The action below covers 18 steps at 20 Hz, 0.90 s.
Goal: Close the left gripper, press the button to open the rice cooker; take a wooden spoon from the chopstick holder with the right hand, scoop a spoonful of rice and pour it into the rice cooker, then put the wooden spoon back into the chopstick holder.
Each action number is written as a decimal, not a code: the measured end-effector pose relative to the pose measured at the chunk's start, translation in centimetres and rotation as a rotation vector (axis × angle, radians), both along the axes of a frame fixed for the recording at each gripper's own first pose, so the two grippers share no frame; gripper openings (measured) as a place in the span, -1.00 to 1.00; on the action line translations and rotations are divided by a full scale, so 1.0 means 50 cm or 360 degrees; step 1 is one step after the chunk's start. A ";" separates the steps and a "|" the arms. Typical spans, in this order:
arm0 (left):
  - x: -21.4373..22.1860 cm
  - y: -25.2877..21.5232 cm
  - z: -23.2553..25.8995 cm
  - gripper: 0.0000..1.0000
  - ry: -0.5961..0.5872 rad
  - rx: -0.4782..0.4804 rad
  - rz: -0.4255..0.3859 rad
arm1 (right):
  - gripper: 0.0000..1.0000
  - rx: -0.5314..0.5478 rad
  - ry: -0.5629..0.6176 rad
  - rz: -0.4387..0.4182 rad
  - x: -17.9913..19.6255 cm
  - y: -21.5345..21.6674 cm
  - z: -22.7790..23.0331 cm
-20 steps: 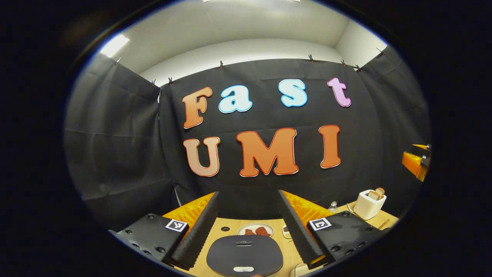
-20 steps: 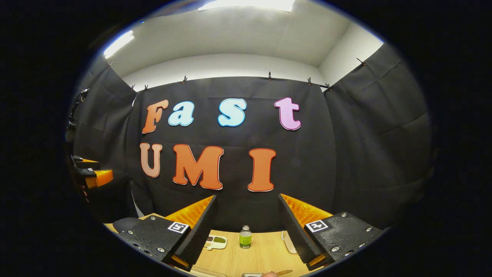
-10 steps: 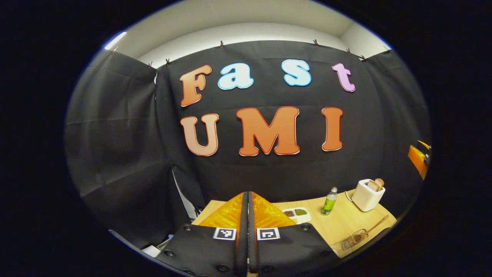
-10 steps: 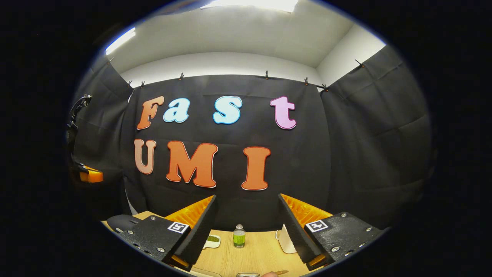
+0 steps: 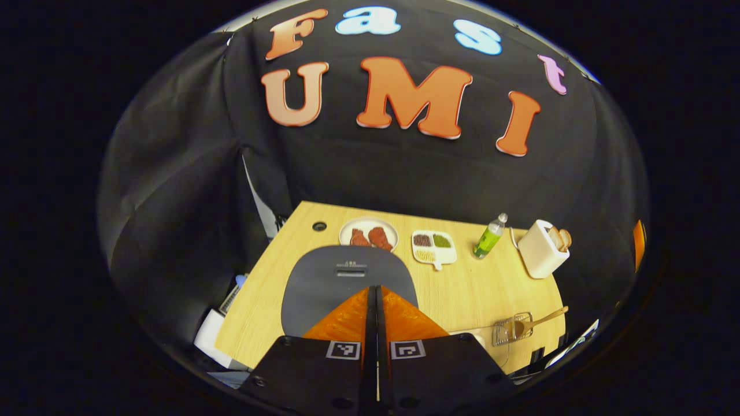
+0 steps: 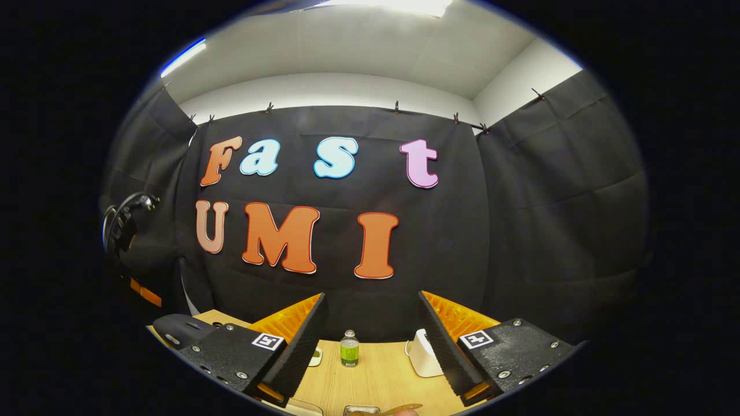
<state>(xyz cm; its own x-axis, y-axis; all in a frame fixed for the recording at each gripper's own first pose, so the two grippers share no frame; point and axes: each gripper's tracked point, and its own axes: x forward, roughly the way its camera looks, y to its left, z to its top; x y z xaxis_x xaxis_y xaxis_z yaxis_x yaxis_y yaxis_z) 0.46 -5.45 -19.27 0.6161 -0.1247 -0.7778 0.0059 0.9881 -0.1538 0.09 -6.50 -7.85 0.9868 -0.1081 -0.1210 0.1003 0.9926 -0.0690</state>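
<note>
I have the left gripper [image 5: 374,300] with its two fingers pressed flat together and nothing between them, which suits it to act as a single blunt probe for a push. It is pitched down over the rice cooker [image 5: 345,274], whose dark lid is down, so I judge the button press as not yet done. The right gripper [image 6: 373,332] has its fingers spread wide with nothing between them and is level above the table [image 6: 376,375], ready for the spoon step. The wooden spoon [image 5: 540,319] stands tilted in the wire chopstick holder [image 5: 511,329] near the right front corner of the table, well apart from the cooker. Beyond the cooker I see a plate [image 5: 368,233], a divided dish [image 5: 433,245], a green bottle [image 5: 489,236] and a white toaster [image 5: 540,249]. In the left gripper view, the fingers cover the front edge of the lid, so I cannot locate the button. A pale container edge just beside the holder is cut off; I cannot tell whether it holds the rice. In the right gripper view, the holder's rim and the spoon tip are clipped at the bottom edge.
</note>
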 end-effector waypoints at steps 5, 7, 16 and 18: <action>-0.040 0.016 -0.091 -0.89 0.0392 -0.0078 0.0080 | 0.89 0.0000 0.0032 -0.0038 -0.013 -0.021 -0.014; -0.055 0.024 -0.120 -0.89 0.0511 -0.0114 0.0095 | 0.89 -0.0001 0.0045 -0.0038 -0.017 -0.023 -0.019; -0.079 0.019 -0.204 -0.92 0.0745 -0.0162 0.0146 | 0.89 -0.0018 0.0097 -0.0058 -0.023 -0.028 -0.037; -0.086 0.017 -0.207 -0.89 0.0754 -0.0161 0.0149 | 0.89 -0.0025 0.0099 -0.0064 -0.023 -0.029 -0.040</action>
<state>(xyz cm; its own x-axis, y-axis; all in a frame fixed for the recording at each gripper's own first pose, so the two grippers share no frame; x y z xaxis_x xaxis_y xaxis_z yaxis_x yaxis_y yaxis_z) -3.86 -4.61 -29.63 0.2098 -0.1748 -0.9620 -0.1760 0.9611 -0.2130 -1.08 -7.94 -9.83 0.9722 -0.1499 -0.1798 0.1351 0.9865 -0.0922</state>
